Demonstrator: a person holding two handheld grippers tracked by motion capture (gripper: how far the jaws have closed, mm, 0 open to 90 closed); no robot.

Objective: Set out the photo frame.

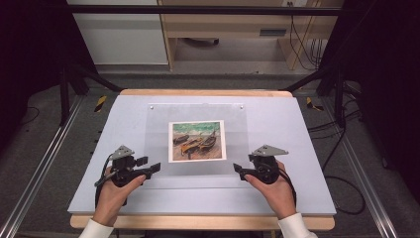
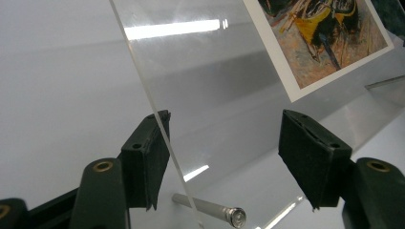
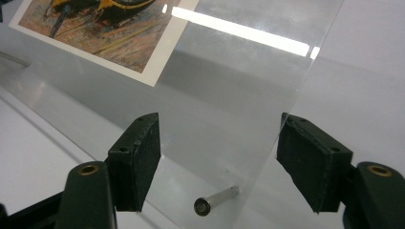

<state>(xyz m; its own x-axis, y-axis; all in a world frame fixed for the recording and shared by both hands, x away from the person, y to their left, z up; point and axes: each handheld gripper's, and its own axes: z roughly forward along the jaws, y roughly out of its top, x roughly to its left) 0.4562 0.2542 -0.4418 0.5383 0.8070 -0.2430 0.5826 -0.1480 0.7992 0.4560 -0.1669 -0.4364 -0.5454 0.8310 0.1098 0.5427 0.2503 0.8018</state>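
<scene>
Clear acrylic sheet (image 1: 197, 139) lies mid-table on grey mat (image 1: 297, 124), covering a boat painting print (image 1: 197, 141). Left gripper (image 1: 154, 168) and right gripper (image 1: 237, 170) straddle its near corners, jaws apart, gripping nothing. Metal pin (image 2: 210, 210) under each corner.

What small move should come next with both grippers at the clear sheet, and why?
Probably close both pairs of jaws onto the sheet's near corners. The left gripper and right gripper stand open at the two near corners of the clear acrylic sheet, which covers the boat picture. In each gripper view a side edge of the sheet runs between the pads above a metal pin, not yet pinched.
</scene>
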